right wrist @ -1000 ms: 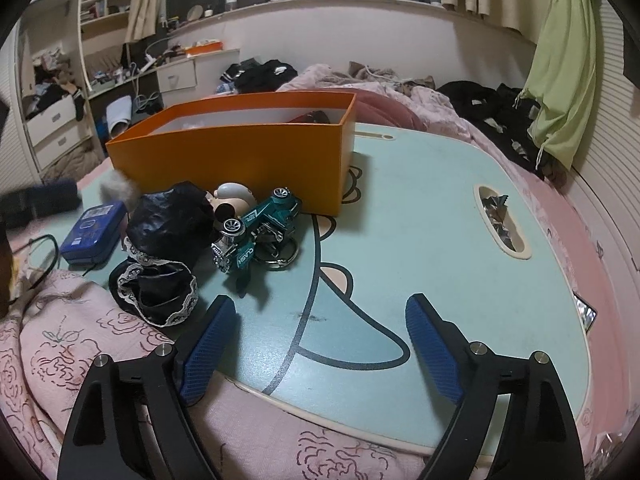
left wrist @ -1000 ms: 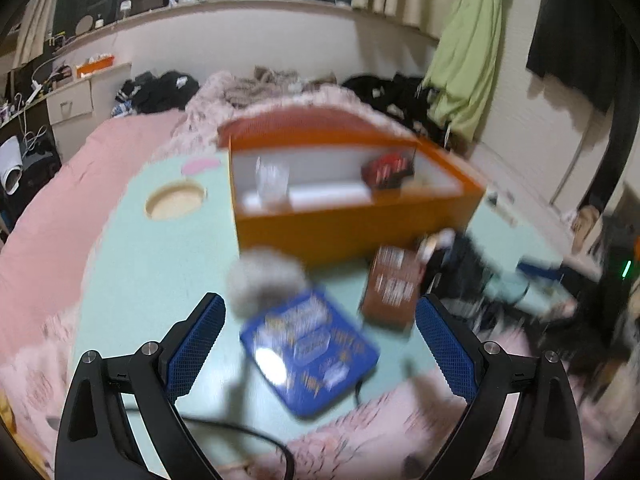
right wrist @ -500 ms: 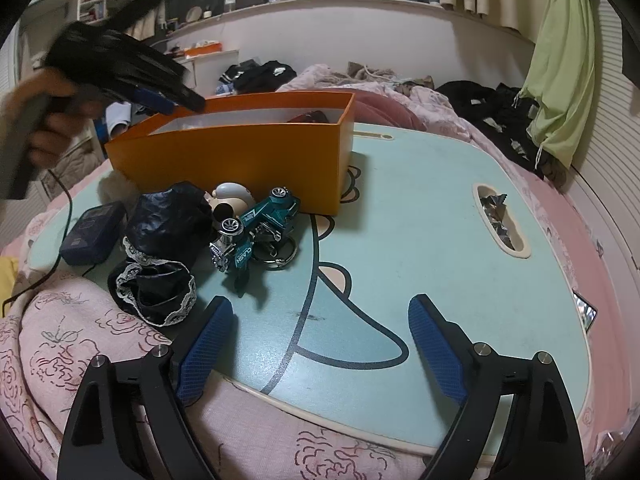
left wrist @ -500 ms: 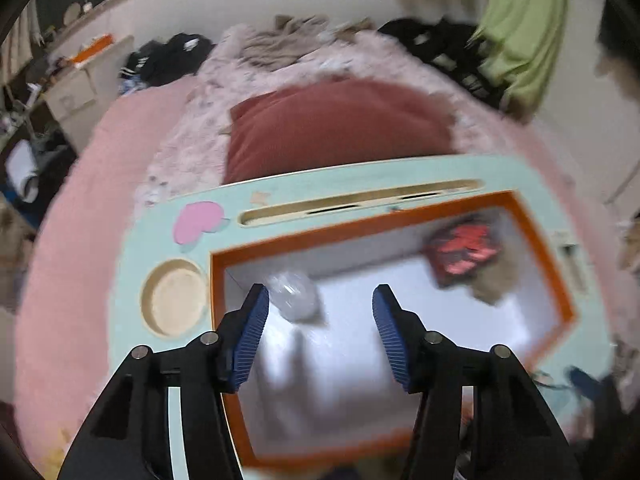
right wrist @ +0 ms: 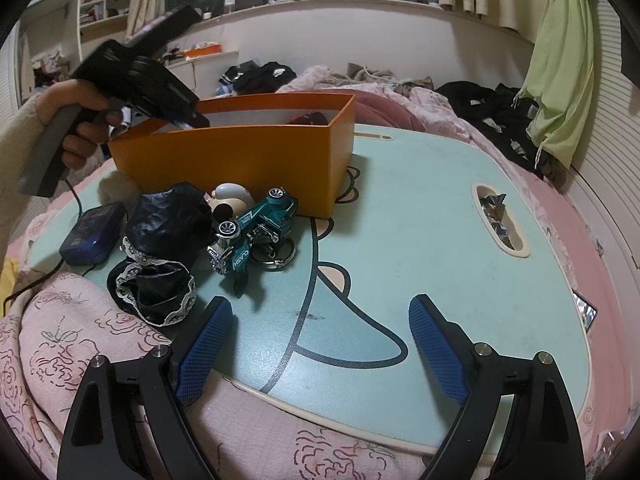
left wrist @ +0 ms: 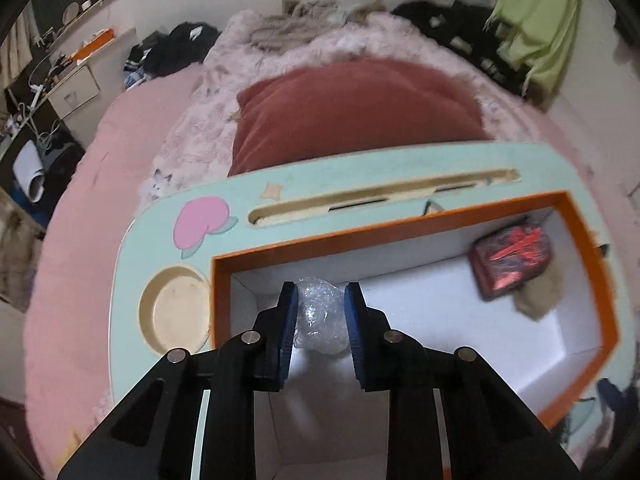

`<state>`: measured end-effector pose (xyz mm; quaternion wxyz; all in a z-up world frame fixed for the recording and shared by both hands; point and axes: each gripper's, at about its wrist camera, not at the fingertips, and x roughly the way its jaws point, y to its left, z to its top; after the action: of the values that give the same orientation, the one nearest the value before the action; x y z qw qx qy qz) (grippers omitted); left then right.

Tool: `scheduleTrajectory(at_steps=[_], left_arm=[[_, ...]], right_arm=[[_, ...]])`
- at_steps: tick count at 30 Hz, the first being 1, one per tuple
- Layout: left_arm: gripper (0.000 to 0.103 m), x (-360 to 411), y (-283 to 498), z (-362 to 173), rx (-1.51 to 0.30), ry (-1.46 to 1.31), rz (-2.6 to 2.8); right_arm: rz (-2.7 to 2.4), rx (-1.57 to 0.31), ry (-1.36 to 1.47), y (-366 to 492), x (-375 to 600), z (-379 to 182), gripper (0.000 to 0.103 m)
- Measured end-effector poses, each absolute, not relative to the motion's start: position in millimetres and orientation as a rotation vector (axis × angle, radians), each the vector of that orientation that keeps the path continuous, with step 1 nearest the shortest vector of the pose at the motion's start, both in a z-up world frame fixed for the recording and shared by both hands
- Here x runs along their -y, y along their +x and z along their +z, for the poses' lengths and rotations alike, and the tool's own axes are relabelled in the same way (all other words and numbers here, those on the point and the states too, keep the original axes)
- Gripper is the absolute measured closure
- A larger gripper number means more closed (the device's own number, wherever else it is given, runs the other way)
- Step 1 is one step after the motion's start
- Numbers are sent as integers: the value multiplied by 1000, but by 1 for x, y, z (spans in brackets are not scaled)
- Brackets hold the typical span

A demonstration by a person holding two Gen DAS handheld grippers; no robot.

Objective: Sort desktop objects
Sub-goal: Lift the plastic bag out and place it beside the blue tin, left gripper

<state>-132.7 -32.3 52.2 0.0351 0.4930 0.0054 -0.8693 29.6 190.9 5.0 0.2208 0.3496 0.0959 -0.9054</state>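
Observation:
My left gripper reaches down into the orange box and is shut on a crumpled clear plastic wad near the box's left end. A red packet and a tan fuzzy thing lie at the box's right end. In the right wrist view the left gripper dips over the box. My right gripper is open and empty above the tray's near edge. A teal toy car, a black lace cloth, a blue case and a beige round toy lie in front of the box.
The box stands on a mint lap tray with a cup hole and a slot. A side slot holds foil scraps. Pink bedding surrounds the tray, with a red pillow behind it.
My left gripper rose from the tray front, moved over the box, lowered in and closed on the plastic wad. My right gripper stayed still and open.

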Motion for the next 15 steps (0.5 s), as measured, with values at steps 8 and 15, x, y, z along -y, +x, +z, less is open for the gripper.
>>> scheduleTrajectory(at_steps=[8,15], left_arm=[[78,16,-38,109,-259,1412,-3050],[77,26,3,77,-354,1490,-3031]], right_arm=[[-2503,-264,967,30,-191,4,13],[-2504,-264,967,30,-191,4,13]])
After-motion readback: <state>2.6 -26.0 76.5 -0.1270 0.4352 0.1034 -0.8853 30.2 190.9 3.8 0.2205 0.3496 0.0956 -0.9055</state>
